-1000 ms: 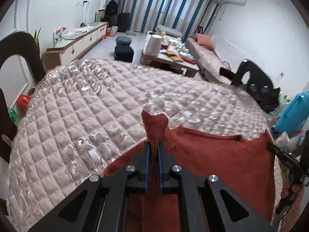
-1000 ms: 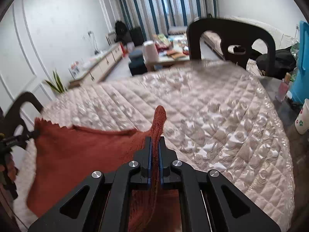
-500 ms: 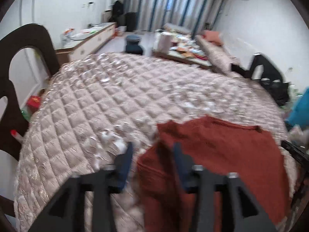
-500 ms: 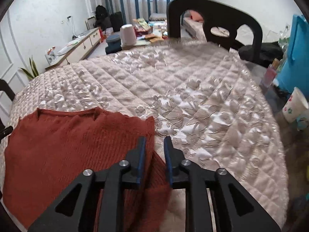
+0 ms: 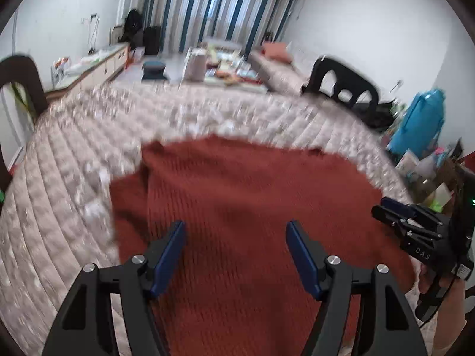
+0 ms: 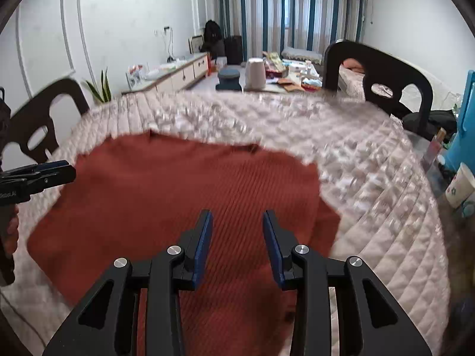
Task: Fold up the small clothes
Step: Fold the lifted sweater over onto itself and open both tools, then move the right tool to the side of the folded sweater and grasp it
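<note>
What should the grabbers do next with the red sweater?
Probably bring the left gripper down onto the sleeve edge at the left side of the red sweater and pinch it to fold inward. Both it and the right gripper hang open, holding nothing, and the sweater lies spread on the quilted cover.

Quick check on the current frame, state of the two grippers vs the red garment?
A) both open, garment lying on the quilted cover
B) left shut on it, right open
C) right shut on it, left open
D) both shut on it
A: the left gripper and right gripper both show a clear gap between their blue fingers, and the red garment lies spread on the quilted cover, held by neither.
</note>
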`<state>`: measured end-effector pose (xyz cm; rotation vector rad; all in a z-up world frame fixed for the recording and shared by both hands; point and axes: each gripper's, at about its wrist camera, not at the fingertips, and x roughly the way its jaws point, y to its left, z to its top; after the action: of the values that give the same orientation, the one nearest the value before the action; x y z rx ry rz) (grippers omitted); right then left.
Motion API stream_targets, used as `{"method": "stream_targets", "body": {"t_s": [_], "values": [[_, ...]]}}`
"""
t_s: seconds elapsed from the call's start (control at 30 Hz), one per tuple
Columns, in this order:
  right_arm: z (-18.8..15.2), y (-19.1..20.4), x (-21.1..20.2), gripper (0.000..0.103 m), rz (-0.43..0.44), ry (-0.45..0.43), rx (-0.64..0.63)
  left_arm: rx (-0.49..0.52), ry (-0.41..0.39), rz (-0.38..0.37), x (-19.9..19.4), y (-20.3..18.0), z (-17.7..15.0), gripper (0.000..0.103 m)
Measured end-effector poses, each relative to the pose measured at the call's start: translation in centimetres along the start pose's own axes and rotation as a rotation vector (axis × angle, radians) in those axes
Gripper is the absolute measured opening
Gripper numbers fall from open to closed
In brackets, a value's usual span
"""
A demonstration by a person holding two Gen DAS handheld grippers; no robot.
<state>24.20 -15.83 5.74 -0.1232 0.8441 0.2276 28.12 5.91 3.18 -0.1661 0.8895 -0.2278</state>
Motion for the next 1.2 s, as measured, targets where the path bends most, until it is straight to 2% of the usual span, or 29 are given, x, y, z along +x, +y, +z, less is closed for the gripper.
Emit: {"method": "stream_targets", "body": {"t_s": [0.1, 0.2, 0.3, 0.4, 0.43, 0.5, 0.57, 0.7, 0.77, 0.87, 0.93, 1.03, 1.13, 1.2], "values": [[-1.6, -1.0, 1.2, 0.036, -0.049, 0.046, 0.022, 0.013, 0.018, 0.054, 0.6, 0.9, -1.2, 0.072], [-2.5, -2.6, 0.3, 0.036, -0.011, 0.024, 0.041, 0.028, -0.007, 0.02, -0.4, 1.8, -2.0, 0.072], [-2.8, -3.1, -0.4, 0.036, 0.008, 0.025, 0.057, 0.044, -0.004, 0.078, -1.3, 2.2, -2.7, 0.072], [-2.9, -1.7, -1.5, 0.036, 0.002, -0.007, 0.029, 0.014, 0.022, 0.092, -1.3, 3.7, -3.3, 0.072], [-3.1, -0.8, -1.4, 0.037, -0.002, 0.01, -0.007, 0.009, 0.047, 0.099, -1.1, 4.3, -3.5, 0.072], [-3.5, 0.2, -0.3, 0.037, -0.069, 0.084, -0.069, -0.018, 0.076, 0.092, -1.1, 5.5, -4.1, 0.075], [-3.5, 1.3, -0.6, 0.037, -0.119, 0.07, -0.101, -0.074, 0.07, 0.044, -1.7, 6.9, -4.3, 0.075], [-2.7, 3.1, -2.6, 0.038, -0.102, 0.025, -0.097, -0.118, 0.062, 0.05, -3.2, 8.8, -4.5, 0.075], [-2.4, 5.0, -3.6, 0.043, -0.061, -0.009, -0.123, -0.133, 0.055, 0.052, -3.7, 9.6, -4.5, 0.075], [-2.2, 8.9, -4.5, 0.052, 0.104, -0.03, -0.184, -0.161, 0.034, 0.034, -4.5, 10.8, -4.3, 0.075], [-2.5, 11.5, -4.6, 0.053, 0.212, -0.029, -0.229, -0.173, 0.027, 0.02, -4.8, 11.3, -4.1, 0.075], [-3.0, 14.4, -4.3, 0.053, 0.264, -0.036, -0.301, -0.179, 0.024, -0.009, -5.2, 11.9, -4.0, 0.078], [-3.6, 17.4, -4.0, 0.063, 0.339, -0.036, -0.368, -0.187, 0.007, -0.016, -5.7, 12.4, -4.0, 0.084], [-4.2, 19.1, -4.2, 0.066, 0.38, -0.039, -0.407, -0.201, 0.007, -0.032, -5.9, 12.8, -3.9, 0.089]]}}
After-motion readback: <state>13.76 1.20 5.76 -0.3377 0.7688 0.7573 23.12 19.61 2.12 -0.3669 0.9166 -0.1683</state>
